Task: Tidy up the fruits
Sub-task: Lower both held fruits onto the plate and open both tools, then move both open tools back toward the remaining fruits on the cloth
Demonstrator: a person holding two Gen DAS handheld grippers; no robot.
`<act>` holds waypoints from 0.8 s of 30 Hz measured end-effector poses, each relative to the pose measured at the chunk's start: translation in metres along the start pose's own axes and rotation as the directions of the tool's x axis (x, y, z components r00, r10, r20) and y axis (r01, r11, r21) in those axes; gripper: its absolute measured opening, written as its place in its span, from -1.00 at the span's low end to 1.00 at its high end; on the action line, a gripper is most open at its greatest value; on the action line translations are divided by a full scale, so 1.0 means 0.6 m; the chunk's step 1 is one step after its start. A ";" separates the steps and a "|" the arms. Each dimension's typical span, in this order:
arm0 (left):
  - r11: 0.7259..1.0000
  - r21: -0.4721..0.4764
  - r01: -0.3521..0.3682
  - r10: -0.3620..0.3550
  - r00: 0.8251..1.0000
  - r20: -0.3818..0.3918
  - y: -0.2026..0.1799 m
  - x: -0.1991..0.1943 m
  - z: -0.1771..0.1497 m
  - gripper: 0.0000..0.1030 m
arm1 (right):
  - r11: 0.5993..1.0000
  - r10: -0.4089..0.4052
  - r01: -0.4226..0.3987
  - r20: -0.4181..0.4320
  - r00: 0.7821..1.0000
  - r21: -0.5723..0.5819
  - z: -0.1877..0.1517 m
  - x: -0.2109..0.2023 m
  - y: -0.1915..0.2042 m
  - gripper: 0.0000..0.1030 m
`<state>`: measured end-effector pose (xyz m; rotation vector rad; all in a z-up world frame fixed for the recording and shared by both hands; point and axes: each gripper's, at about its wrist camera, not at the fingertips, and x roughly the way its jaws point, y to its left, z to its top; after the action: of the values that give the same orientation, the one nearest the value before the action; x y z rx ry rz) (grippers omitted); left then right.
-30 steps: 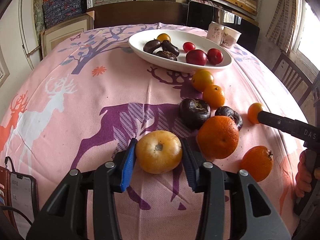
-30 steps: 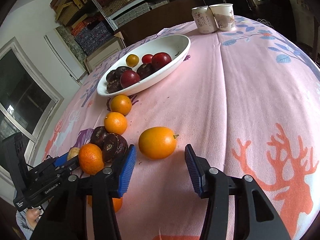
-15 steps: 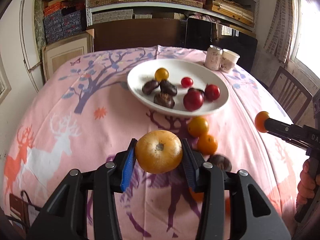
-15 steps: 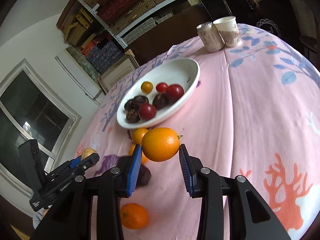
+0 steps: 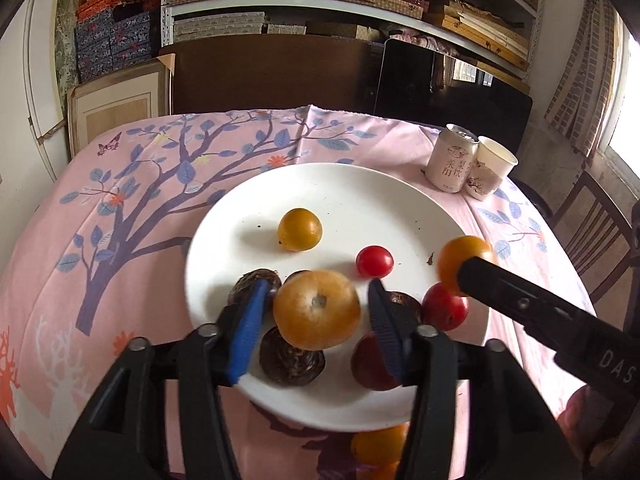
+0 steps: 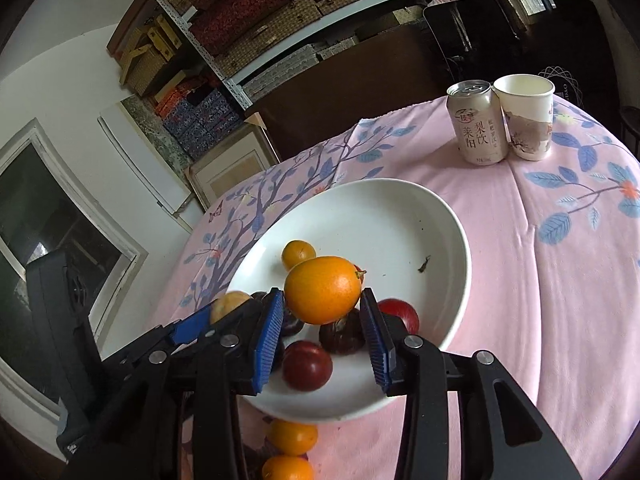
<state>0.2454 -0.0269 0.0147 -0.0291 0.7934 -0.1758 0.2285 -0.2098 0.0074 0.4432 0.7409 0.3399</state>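
Both grippers are above the near half of the wide white ceramic plate point(image 5: 344, 184), which sits on the pink tablecloth printed with deer and a blue-leaved tree point(image 5: 132, 208), toward the table's far edge.

The left gripper point(image 5: 316, 316) has its jaws opening: the round yellow-brown fruit with a small dark dimple on top point(image 5: 317, 310) is between the blue pads, with a visible gap on each side, so the pads no longer press it. It is slightly blurred, over the dark fruits at the plate's near rim.

The right gripper point(image 6: 320, 320) also has its jaws opening. The smooth oval orange citrus fruit point(image 6: 322, 289) sits between its blue ribbed pads; the left pad is at its skin, while a narrow gap shows at the right pad. It hangs over the plate's near left part.

On the plate lie a small yellow round fruit point(image 5: 300, 229), a small red tomato-like fruit point(image 5: 374, 261), two dark red plums point(image 5: 445, 306) and several dark brown wrinkled fruits point(image 5: 291, 360).

Two small orange fruits point(image 6: 292, 436) rest on the cloth just off the plate's near rim.

At the table's far right corner a pale drinks can with printed characters point(image 6: 476, 122) stands upright, touching a white paper cup point(image 6: 526, 120).
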 end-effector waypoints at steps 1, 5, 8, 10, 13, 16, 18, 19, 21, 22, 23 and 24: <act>1.000 0.008 0.009 -0.009 1.000 0.001 -0.002 0.002 -0.005 0.43 | 1.000 -0.022 0.022 0.001 1.000 -0.011 0.000 0.004 -0.003 0.08; 0.998 0.041 -0.038 0.037 0.999 0.030 0.005 -0.021 -0.014 0.44 | 1.000 -0.004 0.003 0.064 0.998 0.013 0.001 -0.028 -0.014 0.09; 0.999 -0.004 -0.031 0.032 0.997 0.064 0.029 -0.062 -0.022 0.59 | 1.000 0.028 -0.027 0.104 0.994 -0.014 -0.003 -0.071 0.001 0.18; 0.998 -0.034 -0.056 0.059 0.994 0.094 0.047 -0.090 -0.039 0.71 | 0.999 0.027 -0.020 0.125 0.992 -0.050 -0.025 -0.099 0.011 0.33; 0.994 -0.077 -0.082 0.089 0.992 0.092 0.076 -0.120 -0.089 0.77 | 0.998 0.010 -0.001 0.142 0.990 -0.067 -0.077 -0.126 0.008 0.41; 0.985 -0.122 -0.119 0.125 0.991 0.039 0.104 -0.131 -0.150 0.77 | 0.998 -0.013 0.019 0.087 0.996 -0.068 -0.125 -0.131 -0.005 0.41; 0.982 -0.138 -0.130 0.131 0.991 -0.001 0.114 -0.136 -0.185 0.77 | 0.998 -0.018 0.022 0.065 0.998 -0.057 -0.145 -0.138 -0.011 0.41; 0.983 -0.136 -0.125 0.125 0.992 -0.008 0.114 -0.142 -0.200 0.77 | 0.999 -0.018 0.021 0.067 0.998 -0.049 -0.151 -0.144 -0.015 0.45; 0.987 -0.117 -0.107 0.108 0.994 -0.001 0.107 -0.159 -0.222 0.78 | 0.999 -0.023 0.026 0.080 0.997 -0.039 -0.161 -0.155 -0.019 0.55; 0.990 -0.101 -0.100 0.101 0.995 0.008 0.101 -0.168 -0.230 0.78 | 0.999 -0.027 0.030 0.086 0.996 -0.033 -0.164 -0.160 -0.022 0.59; 0.992 -0.087 -0.092 0.094 0.995 0.019 0.095 -0.176 -0.237 0.78 | 0.999 -0.031 0.034 0.089 0.996 -0.025 -0.167 -0.162 -0.024 0.62; 0.994 -0.073 -0.078 0.081 0.996 0.034 0.088 -0.184 -0.242 0.79 | 0.999 -0.033 0.035 0.087 0.996 -0.015 -0.170 -0.163 -0.027 0.63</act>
<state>0.0740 0.0496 -0.0140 -0.0685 0.7622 -0.0712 0.0908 -0.2402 -0.0118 0.4269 0.6600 0.2927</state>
